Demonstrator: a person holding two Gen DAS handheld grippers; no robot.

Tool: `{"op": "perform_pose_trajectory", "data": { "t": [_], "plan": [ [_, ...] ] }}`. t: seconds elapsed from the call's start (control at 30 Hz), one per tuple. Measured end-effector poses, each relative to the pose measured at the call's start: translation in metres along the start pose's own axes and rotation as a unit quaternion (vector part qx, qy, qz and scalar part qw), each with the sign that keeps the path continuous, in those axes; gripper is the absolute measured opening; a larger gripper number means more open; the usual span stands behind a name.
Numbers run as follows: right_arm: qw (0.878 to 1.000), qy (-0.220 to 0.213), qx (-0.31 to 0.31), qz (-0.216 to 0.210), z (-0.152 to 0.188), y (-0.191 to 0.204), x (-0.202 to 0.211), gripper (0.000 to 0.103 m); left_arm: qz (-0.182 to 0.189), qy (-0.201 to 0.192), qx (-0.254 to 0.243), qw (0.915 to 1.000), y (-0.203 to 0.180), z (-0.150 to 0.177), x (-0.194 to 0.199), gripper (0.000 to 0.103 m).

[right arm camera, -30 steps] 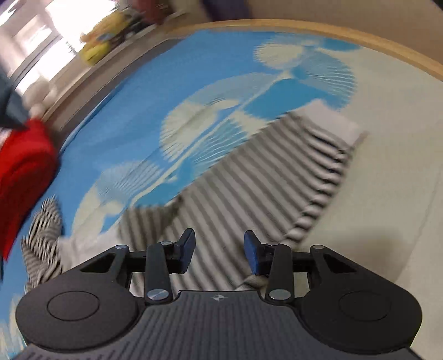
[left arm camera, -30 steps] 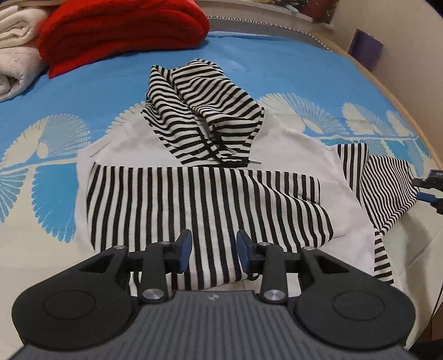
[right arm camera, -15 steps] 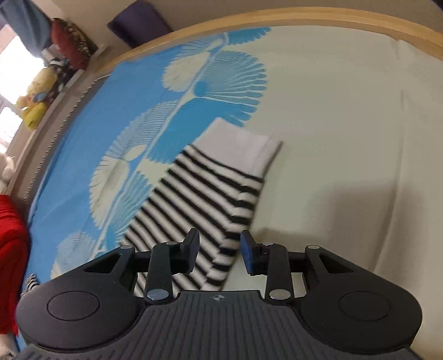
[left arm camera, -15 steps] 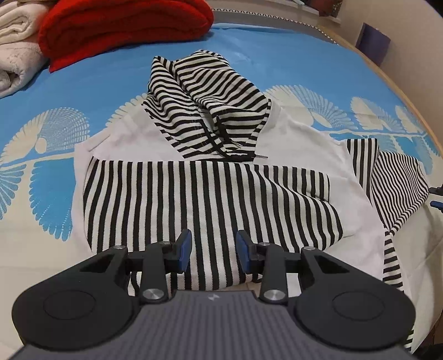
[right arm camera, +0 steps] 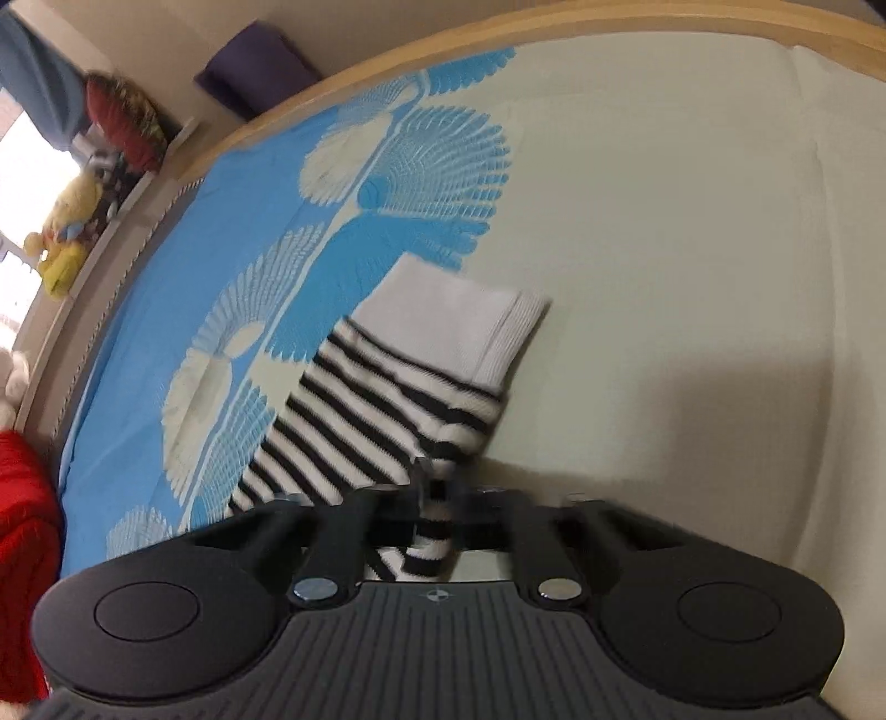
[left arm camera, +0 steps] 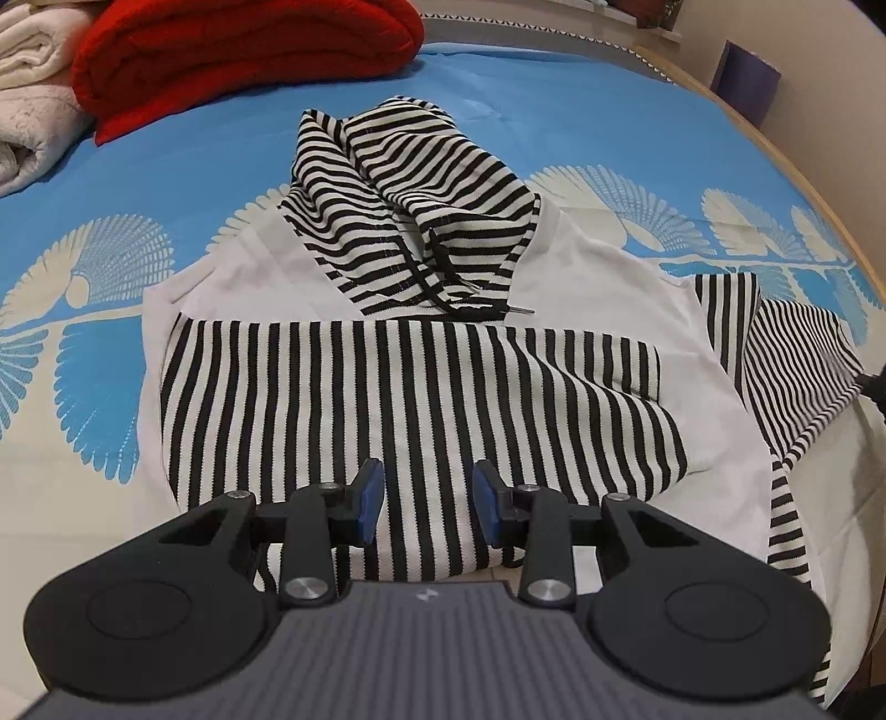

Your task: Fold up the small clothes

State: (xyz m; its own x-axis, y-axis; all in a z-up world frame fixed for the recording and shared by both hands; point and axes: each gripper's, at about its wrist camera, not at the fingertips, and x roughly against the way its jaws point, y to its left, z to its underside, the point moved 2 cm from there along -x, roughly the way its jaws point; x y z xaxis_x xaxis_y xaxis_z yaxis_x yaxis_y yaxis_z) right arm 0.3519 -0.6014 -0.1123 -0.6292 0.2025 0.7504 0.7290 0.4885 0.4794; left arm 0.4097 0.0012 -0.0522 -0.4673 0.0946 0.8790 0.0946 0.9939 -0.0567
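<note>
A black-and-white striped hoodie (left arm camera: 421, 387) lies flat on the bed, its hood (left arm camera: 410, 183) bunched at the far end and one sleeve folded across the chest. My left gripper (left arm camera: 426, 495) hovers open over the lower striped part, with nothing pinched between its pads. The other sleeve (right arm camera: 387, 410) stretches out to the right and ends in a white cuff (right arm camera: 465, 327). My right gripper (right arm camera: 434, 493) is shut on the sleeve's striped fabric a little short of the cuff. In the left wrist view that sleeve (left arm camera: 797, 360) shows at the right edge.
A folded red blanket (left arm camera: 243, 50) and white towels (left arm camera: 33, 83) sit at the far left of the blue-and-cream bedsheet (left arm camera: 166, 166). The bed's wooden edge (right arm camera: 609, 22) curves past the sleeve. A yellow plush toy (right arm camera: 66, 238) sits on a ledge beyond it.
My right gripper swung down to the outstretched sleeve and its jaws closed on the striped fabric near the cuff. The left gripper stayed nearly still and open.
</note>
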Motion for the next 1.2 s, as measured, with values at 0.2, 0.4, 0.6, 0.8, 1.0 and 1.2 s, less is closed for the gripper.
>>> {"op": "perform_pose_trajectory", "data": {
  "t": [0.2, 0.4, 0.6, 0.8, 1.0, 1.2],
  "plan": [
    [0.997, -0.036, -0.036, 0.055, 0.000, -0.002, 0.022, 0.004, -0.002, 0.001, 0.011, 0.9999, 0.008, -0.001, 0.000, 0.039],
    [0.997, -0.012, -0.038, 0.059, 0.006, -0.005, 0.006, 0.007, -0.002, -0.007, 0.018, 0.9998, 0.019, -0.001, 0.009, 0.039],
    [0.989, -0.118, 0.075, 0.036, 0.016, 0.068, 0.050, 0.004, -0.015, -0.019, 0.052, 0.9983, 0.050, -0.005, 0.021, 0.039],
    [0.921, -0.134, 0.305, -0.201, 0.133, 0.217, 0.130, 0.004, -0.032, -0.030, 0.103, 0.9937, 0.096, -0.006, 0.034, 0.039],
    [0.764, 0.173, 0.482, -0.393, 0.320, 0.280, 0.155, 0.010, -0.034, -0.026, 0.149, 0.9879, 0.138, -0.002, 0.041, 0.039],
    [0.798, 0.201, 0.492, -0.283, 0.337, 0.282, 0.162, 0.024, -0.009, -0.018, 0.190, 0.9816, 0.160, 0.001, 0.040, 0.039]
  ]
}}
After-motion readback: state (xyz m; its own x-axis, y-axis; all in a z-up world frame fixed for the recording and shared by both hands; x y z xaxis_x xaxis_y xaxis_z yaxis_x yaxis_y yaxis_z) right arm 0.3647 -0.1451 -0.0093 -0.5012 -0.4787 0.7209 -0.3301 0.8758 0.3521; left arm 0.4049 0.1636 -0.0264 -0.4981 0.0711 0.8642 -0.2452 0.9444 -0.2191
